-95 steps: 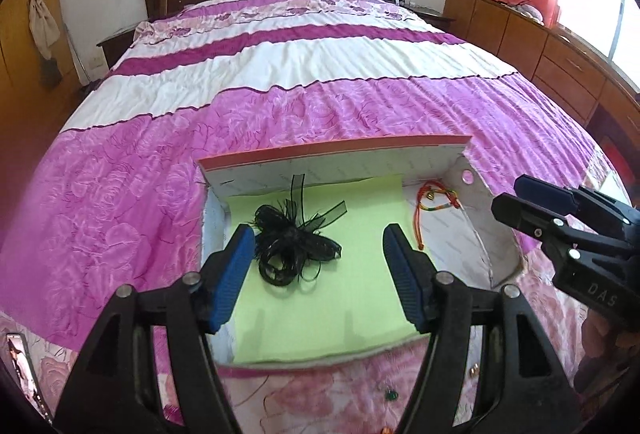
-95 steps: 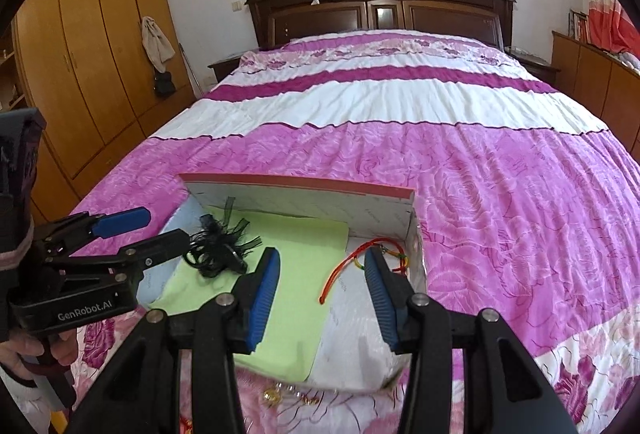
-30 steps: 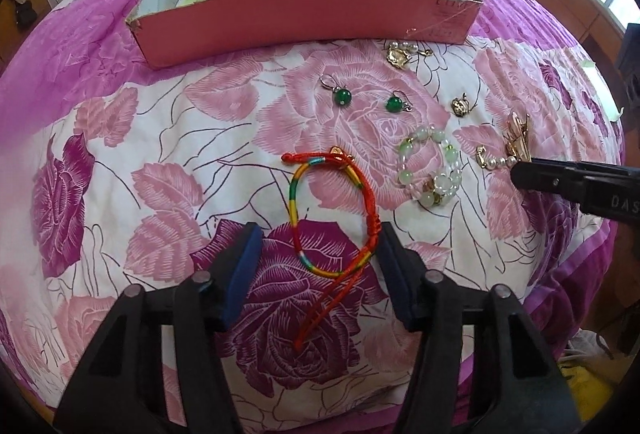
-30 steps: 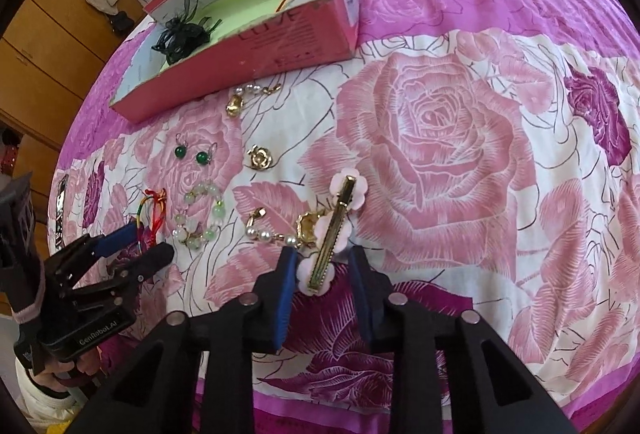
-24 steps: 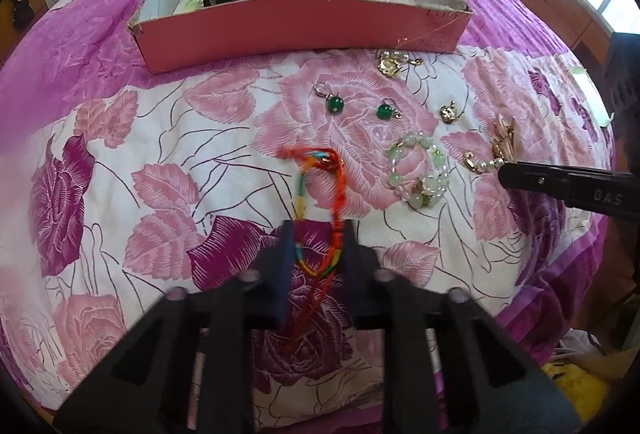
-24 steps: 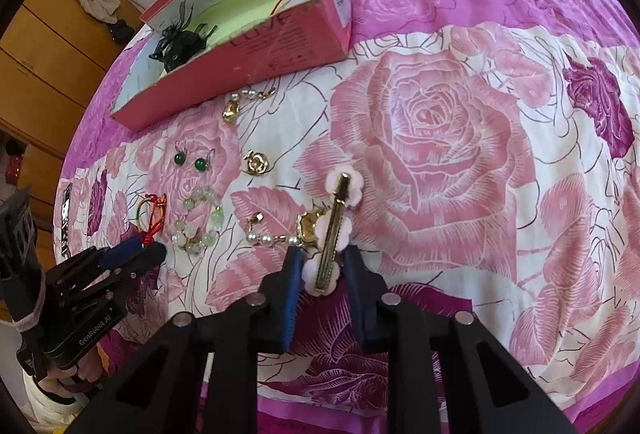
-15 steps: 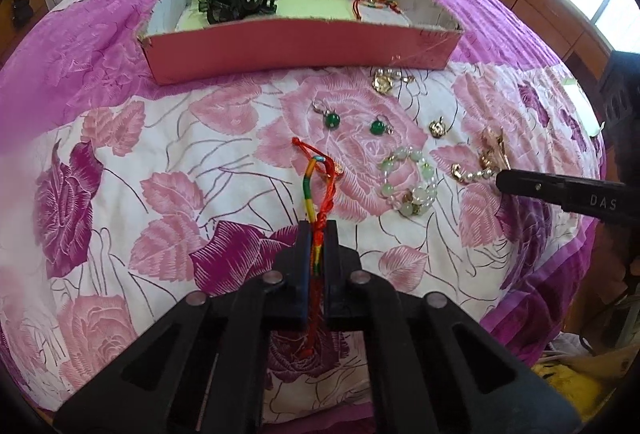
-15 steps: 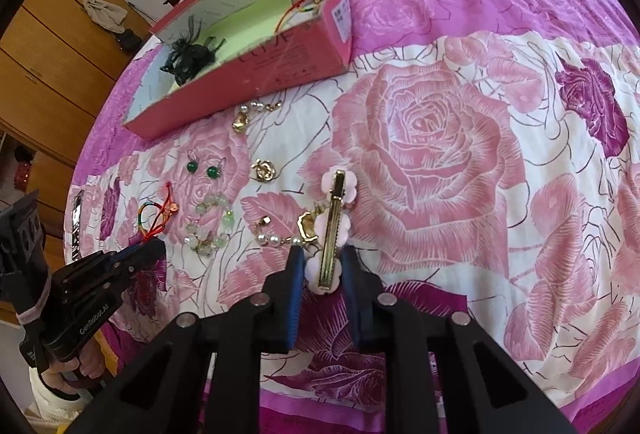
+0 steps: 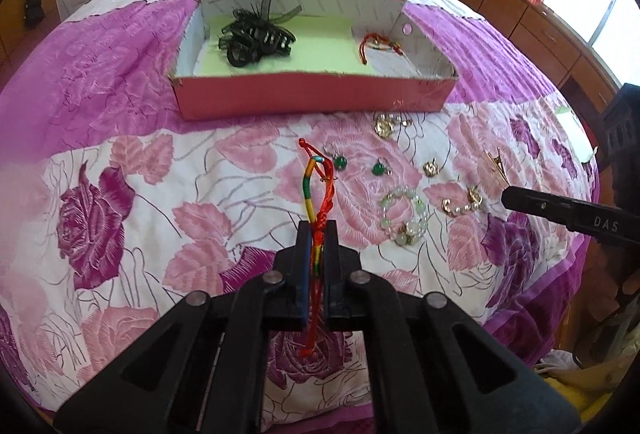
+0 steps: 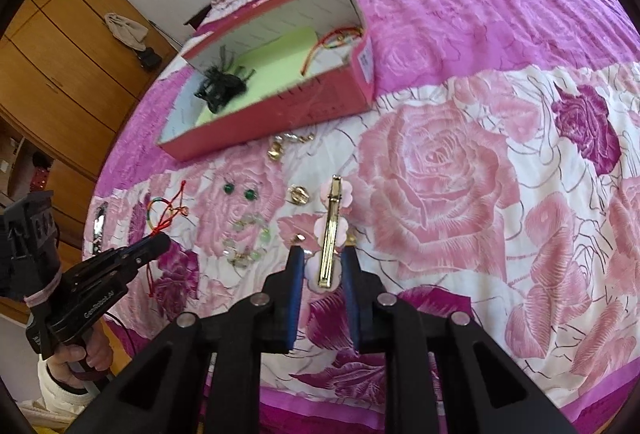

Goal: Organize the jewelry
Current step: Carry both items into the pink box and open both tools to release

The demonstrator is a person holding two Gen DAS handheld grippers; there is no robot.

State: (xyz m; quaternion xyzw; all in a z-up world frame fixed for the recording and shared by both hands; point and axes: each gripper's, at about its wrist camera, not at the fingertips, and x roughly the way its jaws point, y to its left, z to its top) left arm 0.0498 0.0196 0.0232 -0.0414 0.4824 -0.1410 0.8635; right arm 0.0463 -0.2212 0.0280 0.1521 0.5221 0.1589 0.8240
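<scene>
My left gripper [image 9: 318, 234] is shut on a red and rainbow cord bracelet [image 9: 316, 186], held just above the bedspread; the bracelet also shows in the right wrist view [image 10: 166, 212]. My right gripper [image 10: 322, 266] is shut on a pink flower hair clip with a gold bar [image 10: 332, 230]. A red cardboard box [image 9: 312, 98] lies further up the bed. It holds a black hair claw [image 9: 256, 34] and a red cord bracelet [image 9: 378, 44] on a green sheet.
Loose jewelry lies on the rose bedspread: two green earrings [image 9: 358, 164], a pale bead bracelet [image 9: 404, 216], gold pieces [image 9: 386, 124] and a pearl piece [image 9: 462, 204]. A wooden headboard stands behind, wardrobes left, low cabinets right. The bed's near edge is close.
My left gripper closed on the rainbow bracelet and lifted it, squeezing its loop flat. My right gripper closed on the hair clip and raised it. Both views now sit higher.
</scene>
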